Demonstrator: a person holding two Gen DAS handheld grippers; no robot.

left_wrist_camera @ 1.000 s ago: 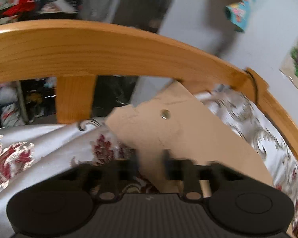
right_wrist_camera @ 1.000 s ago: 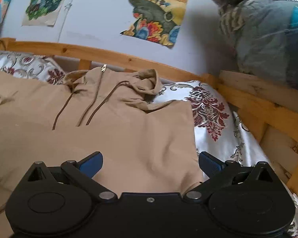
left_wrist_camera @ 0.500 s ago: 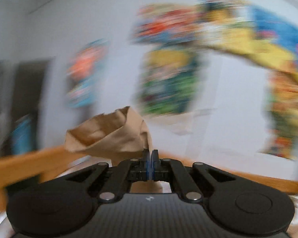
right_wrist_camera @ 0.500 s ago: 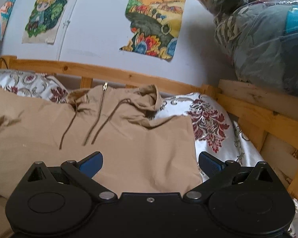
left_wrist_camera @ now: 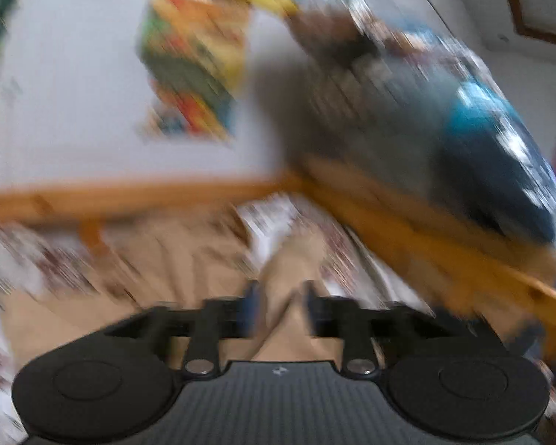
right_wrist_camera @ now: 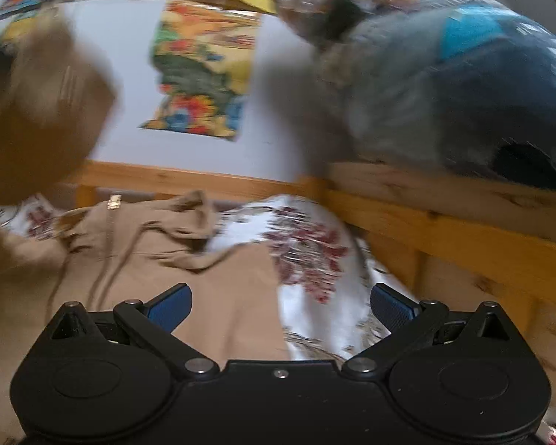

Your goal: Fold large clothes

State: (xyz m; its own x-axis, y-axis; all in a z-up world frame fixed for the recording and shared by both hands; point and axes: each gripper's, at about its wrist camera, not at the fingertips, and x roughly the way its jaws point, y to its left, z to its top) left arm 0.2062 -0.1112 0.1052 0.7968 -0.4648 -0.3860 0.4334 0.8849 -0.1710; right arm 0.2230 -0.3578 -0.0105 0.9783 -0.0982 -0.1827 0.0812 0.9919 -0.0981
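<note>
My right gripper (right_wrist_camera: 281, 306) hangs with its blue-padded fingers (right_wrist_camera: 170, 302) spread wide and nothing between them, above the tan hoodie (right_wrist_camera: 174, 259) that lies flat on the floral bedcover (right_wrist_camera: 307, 244) — hood and drawstrings toward the wooden bed rail (right_wrist_camera: 189, 180). My left gripper (left_wrist_camera: 280, 307) shows only through heavy blur: its fingers stand a little apart with a strip of tan cloth between them, though I cannot tell whether they grip it — a blurred fold of the same fabric hangs at the left edge of my right view

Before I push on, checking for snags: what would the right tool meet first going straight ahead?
Probably the tan hoodie on the bed; the open right tool points over its edge beside the floral bedcover. Depth is unclear.
</note>
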